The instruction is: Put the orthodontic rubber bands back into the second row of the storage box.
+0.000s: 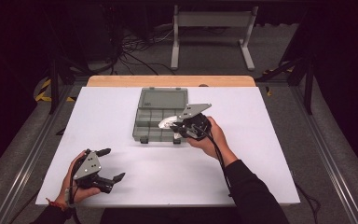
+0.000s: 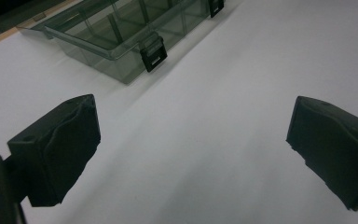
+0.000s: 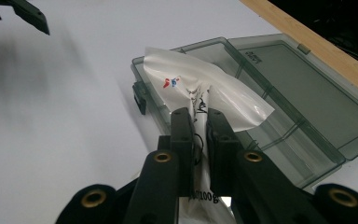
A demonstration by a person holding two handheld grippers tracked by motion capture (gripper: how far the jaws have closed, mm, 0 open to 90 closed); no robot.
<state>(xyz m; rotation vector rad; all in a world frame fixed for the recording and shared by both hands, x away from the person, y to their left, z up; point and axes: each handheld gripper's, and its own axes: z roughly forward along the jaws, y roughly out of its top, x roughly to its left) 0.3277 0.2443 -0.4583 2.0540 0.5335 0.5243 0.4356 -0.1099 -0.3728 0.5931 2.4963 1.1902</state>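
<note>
A smoky clear compartment box [image 1: 160, 115] lies open on the white table, its lid [image 1: 164, 98] folded back toward the far side. My right gripper [image 1: 179, 125] hovers over the box's right front part, shut on a white plastic packet [image 1: 168, 122] with small red and blue print. In the right gripper view the packet [image 3: 200, 86] is pinched between the black jaws and fans out above the box [image 3: 279, 140]. My left gripper [image 1: 113, 164] rests at the near left of the table, open, with nothing between its jaws. In the left gripper view the box [image 2: 121, 35] lies ahead with its black latches facing me.
The white table top [image 1: 168, 163] has a wooden strip [image 1: 170, 80] along its far edge. Behind it stand a grey metal frame [image 1: 212, 32] and loose cables [image 1: 135, 49] on the floor. Metal rails run along both sides of the table.
</note>
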